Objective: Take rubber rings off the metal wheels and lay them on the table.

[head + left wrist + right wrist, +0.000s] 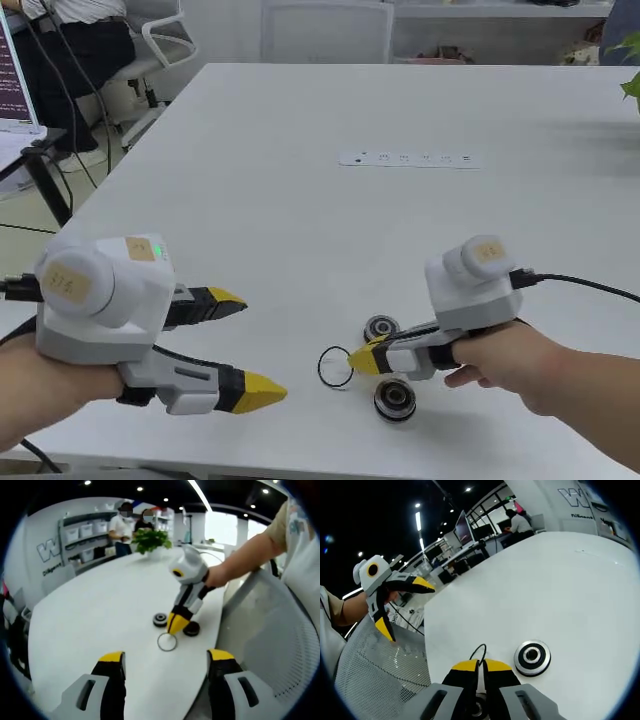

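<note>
Head view looks down over the table (pixel 300 200); both low gripper views face each other, sharing the metal wheel (pixel 532 657).

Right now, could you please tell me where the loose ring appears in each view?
Head view: ring low centre, at the right gripper's yellow tips.
Left gripper view: centre, just under the right gripper's tips.
Right gripper view: bottom centre, a thin loop rising from between the shut tips.
Shared landmark: the wheel just beyond the ring.
</note>
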`<state>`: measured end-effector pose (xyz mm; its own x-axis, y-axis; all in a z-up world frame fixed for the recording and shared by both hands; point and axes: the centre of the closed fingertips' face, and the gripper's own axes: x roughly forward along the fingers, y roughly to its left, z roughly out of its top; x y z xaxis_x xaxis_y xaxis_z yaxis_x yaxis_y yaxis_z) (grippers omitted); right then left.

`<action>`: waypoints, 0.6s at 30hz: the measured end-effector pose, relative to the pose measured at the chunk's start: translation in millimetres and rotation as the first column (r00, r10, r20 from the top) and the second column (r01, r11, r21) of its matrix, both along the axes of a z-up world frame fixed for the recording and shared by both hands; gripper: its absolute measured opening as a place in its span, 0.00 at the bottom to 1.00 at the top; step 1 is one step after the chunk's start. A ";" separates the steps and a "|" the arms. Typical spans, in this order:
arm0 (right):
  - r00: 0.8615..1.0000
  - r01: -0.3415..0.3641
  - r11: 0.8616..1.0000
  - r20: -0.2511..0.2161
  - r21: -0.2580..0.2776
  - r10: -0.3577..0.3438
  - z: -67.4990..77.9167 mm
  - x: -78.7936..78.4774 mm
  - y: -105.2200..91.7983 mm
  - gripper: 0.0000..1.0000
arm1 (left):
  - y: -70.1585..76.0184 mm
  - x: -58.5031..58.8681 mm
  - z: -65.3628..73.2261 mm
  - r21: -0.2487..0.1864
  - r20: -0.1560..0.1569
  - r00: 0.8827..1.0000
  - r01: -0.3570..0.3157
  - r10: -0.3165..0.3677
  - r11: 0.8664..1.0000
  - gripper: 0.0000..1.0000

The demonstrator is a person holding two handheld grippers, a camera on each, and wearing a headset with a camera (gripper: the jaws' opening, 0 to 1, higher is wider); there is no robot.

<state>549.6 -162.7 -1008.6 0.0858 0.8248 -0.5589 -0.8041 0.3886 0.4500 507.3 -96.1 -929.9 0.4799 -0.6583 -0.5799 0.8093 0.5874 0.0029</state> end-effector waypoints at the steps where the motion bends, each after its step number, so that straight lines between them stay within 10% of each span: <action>1: 1.000 -0.002 1.000 0.003 -0.004 0.002 -0.4 -0.1 0.0 0.02 | 0.1 -0.1 -0.1 0.001 -0.001 1.000 0.000 0.000 1.000 0.67; 18: 0.998 -0.034 0.999 0.055 -0.026 0.035 2.6 -3.4 -3.0 0.21 | 1.3 -0.6 -1.7 0.012 -0.012 1.000 0.003 -0.003 1.000 0.66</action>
<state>546.2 -165.7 -1006.0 0.0892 0.8137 -0.5744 -0.8407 0.3707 0.3947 506.7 -94.8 -931.7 0.4707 -0.6529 -0.5934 0.8112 0.5848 0.0000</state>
